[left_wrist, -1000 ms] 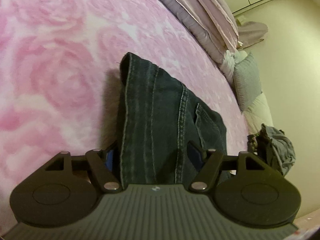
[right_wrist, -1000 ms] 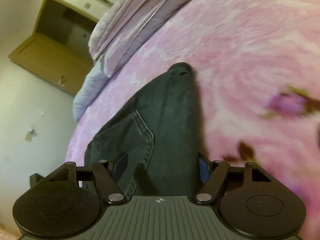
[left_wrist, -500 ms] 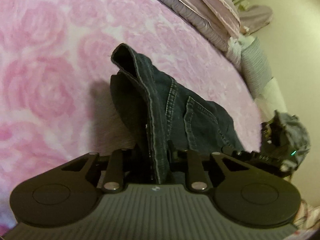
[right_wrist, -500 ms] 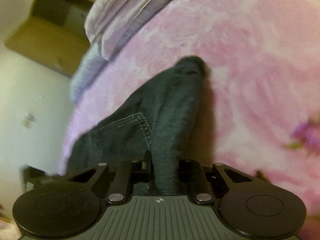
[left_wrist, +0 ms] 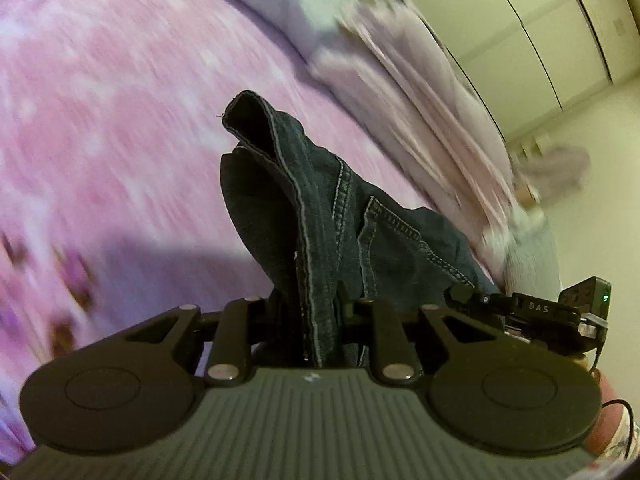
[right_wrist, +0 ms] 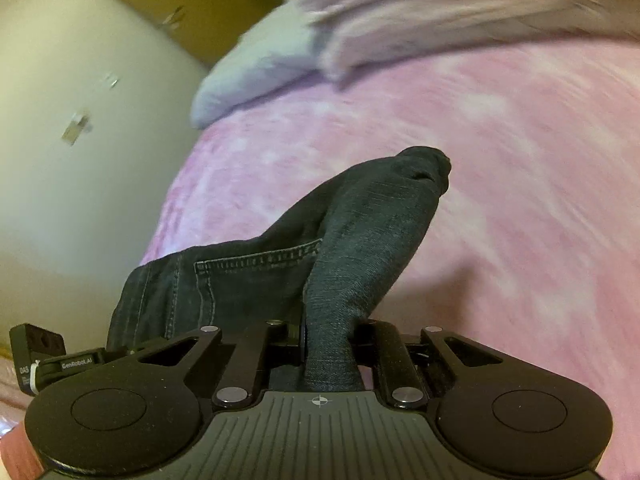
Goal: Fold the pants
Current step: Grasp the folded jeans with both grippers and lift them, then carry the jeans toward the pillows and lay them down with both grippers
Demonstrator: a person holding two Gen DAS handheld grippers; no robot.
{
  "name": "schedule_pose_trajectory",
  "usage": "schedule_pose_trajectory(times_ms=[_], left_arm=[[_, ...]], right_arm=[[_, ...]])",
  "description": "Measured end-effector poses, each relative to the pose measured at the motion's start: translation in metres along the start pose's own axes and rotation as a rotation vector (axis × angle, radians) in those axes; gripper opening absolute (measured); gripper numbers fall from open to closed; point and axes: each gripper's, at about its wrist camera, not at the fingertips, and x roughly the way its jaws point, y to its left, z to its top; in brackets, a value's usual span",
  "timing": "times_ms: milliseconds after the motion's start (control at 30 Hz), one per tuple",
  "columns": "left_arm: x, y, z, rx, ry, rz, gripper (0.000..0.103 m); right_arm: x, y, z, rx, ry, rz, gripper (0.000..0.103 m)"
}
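- The pants (left_wrist: 320,216) are made of dark denim cloth, matt and coarsely woven, with pale stitched seams; a finer weave is shown on the fold (right_wrist: 360,240) in the right wrist view.
- The left hand-held gripper (left_wrist: 316,312) is built of matt black plastic with small shiny metal pins and a ribbed grey body.
- The same matt plastic and metal pins are seen on the right hand-held gripper (right_wrist: 326,332).
- The bed (left_wrist: 100,100) is covered with soft pink fleecy cloth.
- The pillow (right_wrist: 256,68) is cased in smooth pale cloth.

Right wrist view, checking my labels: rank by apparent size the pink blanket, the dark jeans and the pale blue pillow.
1. Pink blanket, largest.
2. Dark jeans, enlarged by nearness to the camera.
3. Pale blue pillow, smallest, though farther away and blurred.
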Motion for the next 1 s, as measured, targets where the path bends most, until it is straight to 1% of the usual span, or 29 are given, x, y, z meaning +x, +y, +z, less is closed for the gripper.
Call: schedule_pose_trajectory(times_ms=[33, 100, 300, 433, 500, 567, 633, 733, 767, 800, 833, 867, 900, 933, 1000], left_arm=[[0.000, 0.011, 0.016, -0.012, -0.017, 0.005, 0.017], [0.005, 0.037, 0.062, -0.038, -0.047, 0.016, 0.017], [0.037, 0.097, 0.204, 0.007, -0.127, 0.054, 0.017], [0.070, 0.136, 0.284, 0.009, -0.160, 0.074, 0.017], [0.082, 0.153, 0.312, 0.014, -0.170, 0.084, 0.017], [0.094, 0.166, 0.335, 0.014, -0.186, 0.092, 0.017], [0.106, 0.181, 0.356, 0.006, -0.204, 0.097, 0.017], [0.120, 0.199, 0.377, 0.010, -0.221, 0.098, 0.018], [0.127, 0.203, 0.382, 0.021, -0.230, 0.105, 0.021], [0.133, 0.207, 0.386, 0.031, -0.239, 0.135, 0.024], [0.138, 0.212, 0.387, 0.028, -0.244, 0.173, 0.029], [0.143, 0.223, 0.388, -0.004, -0.242, 0.234, 0.033], [0.144, 0.232, 0.386, -0.047, -0.233, 0.262, 0.035], [0.142, 0.242, 0.382, -0.090, -0.234, 0.274, 0.036], [0.130, 0.252, 0.370, -0.125, -0.259, 0.280, 0.036]], right_arm=[[0.019, 0.012, 0.015, -0.026, 0.002, 0.006, 0.010], [0.063, 0.034, 0.048, -0.059, 0.005, 0.008, 0.010], [0.204, 0.074, 0.155, -0.075, -0.017, 0.043, 0.010], [0.286, 0.087, 0.219, -0.104, -0.041, 0.066, 0.010], [0.319, 0.093, 0.244, -0.127, -0.044, 0.066, 0.010], [0.348, 0.098, 0.266, -0.157, -0.045, 0.071, 0.010], [0.368, 0.101, 0.280, -0.181, -0.048, 0.076, 0.010], [0.398, 0.098, 0.302, -0.194, -0.055, 0.077, 0.010], [0.406, 0.096, 0.306, -0.197, -0.055, 0.078, 0.011], [0.416, 0.093, 0.311, -0.192, -0.054, 0.067, 0.014], [0.428, 0.087, 0.313, -0.183, -0.041, 0.028, 0.020], [0.438, 0.082, 0.313, -0.182, -0.017, -0.044, 0.038], [0.445, 0.077, 0.311, -0.170, -0.007, -0.119, 0.047], [0.447, 0.069, 0.305, -0.150, -0.021, -0.185, 0.048], [0.439, 0.056, 0.291, -0.117, -0.057, -0.229, 0.048]])
